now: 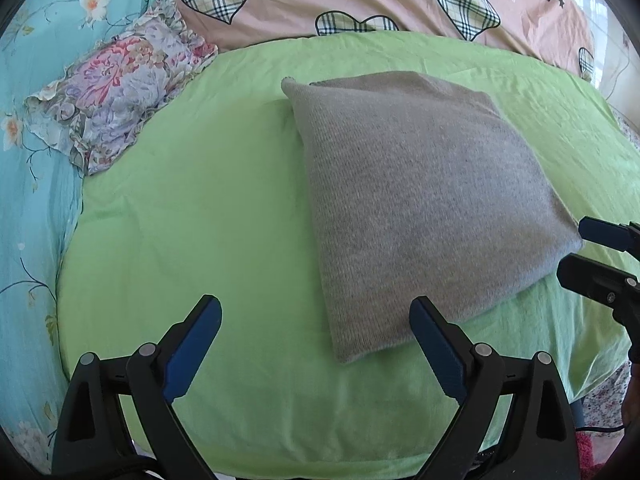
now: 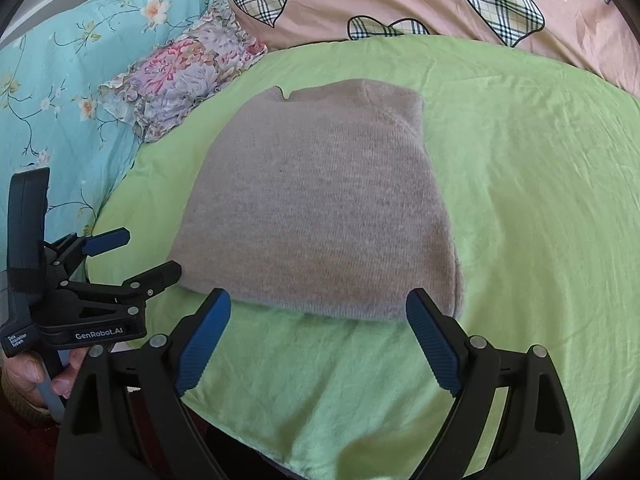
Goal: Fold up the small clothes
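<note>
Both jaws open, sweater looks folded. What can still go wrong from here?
1. The grey sweater is a thick, puffy stack; a one-sided pinch may drag the top layer and undo the fold.
2. The green sheet is loose and wrinkled; a low grab could catch it too.
3. The left gripper sits near the sweater's corner; the right gripper could bump it.

Folded grey knit garment (image 2: 320, 216) centre frame on green sheet (image 2: 520, 200); right gripper (image 2: 318, 340) spread wide at bottom, empty; left gripper (image 2: 138, 250) lower left, parted, beside garment's corner.
</note>
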Tool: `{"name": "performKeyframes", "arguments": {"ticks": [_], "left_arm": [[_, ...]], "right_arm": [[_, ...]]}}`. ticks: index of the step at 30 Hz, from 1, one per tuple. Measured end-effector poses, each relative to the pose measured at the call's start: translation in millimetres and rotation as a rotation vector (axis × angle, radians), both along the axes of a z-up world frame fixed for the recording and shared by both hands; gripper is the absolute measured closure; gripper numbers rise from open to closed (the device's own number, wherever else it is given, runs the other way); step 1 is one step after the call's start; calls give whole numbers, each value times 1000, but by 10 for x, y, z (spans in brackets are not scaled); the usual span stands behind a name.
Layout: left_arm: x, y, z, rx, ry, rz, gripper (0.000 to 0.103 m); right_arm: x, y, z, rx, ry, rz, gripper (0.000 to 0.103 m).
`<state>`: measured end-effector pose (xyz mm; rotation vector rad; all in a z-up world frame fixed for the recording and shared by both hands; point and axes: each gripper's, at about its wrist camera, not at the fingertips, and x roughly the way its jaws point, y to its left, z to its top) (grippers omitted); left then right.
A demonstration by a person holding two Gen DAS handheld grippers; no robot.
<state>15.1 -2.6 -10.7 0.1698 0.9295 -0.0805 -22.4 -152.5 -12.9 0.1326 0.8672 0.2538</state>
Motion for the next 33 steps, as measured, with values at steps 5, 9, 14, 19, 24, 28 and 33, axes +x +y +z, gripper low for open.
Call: {"name": "performKeyframes", "arguments": {"ticks": [5, 9, 14, 19, 24, 28, 33], "left_arm": [[83, -6, 24, -10, 3, 5, 7], [121, 5, 25, -19, 8, 16, 7], [156, 3, 42, -23, 5, 20, 7], [191, -8, 63, -23, -2, 19, 7], [197, -19, 75, -25, -4, 16, 6], [201, -19, 72, -24, -2, 13, 6], [196, -28, 73, -26, -3, 13, 6]], "right_arm": [[142, -1, 58, 15, 3, -10, 13], [208, 10, 78, 15, 6, -11, 13], [242, 19, 71, 18, 8, -3, 12], [268, 23, 56, 26, 13, 1, 12], [267, 14, 56, 34, 13, -2, 12], [266, 13, 56, 35, 14, -1, 12], [274, 13, 57, 37, 14, 2, 12]]}}
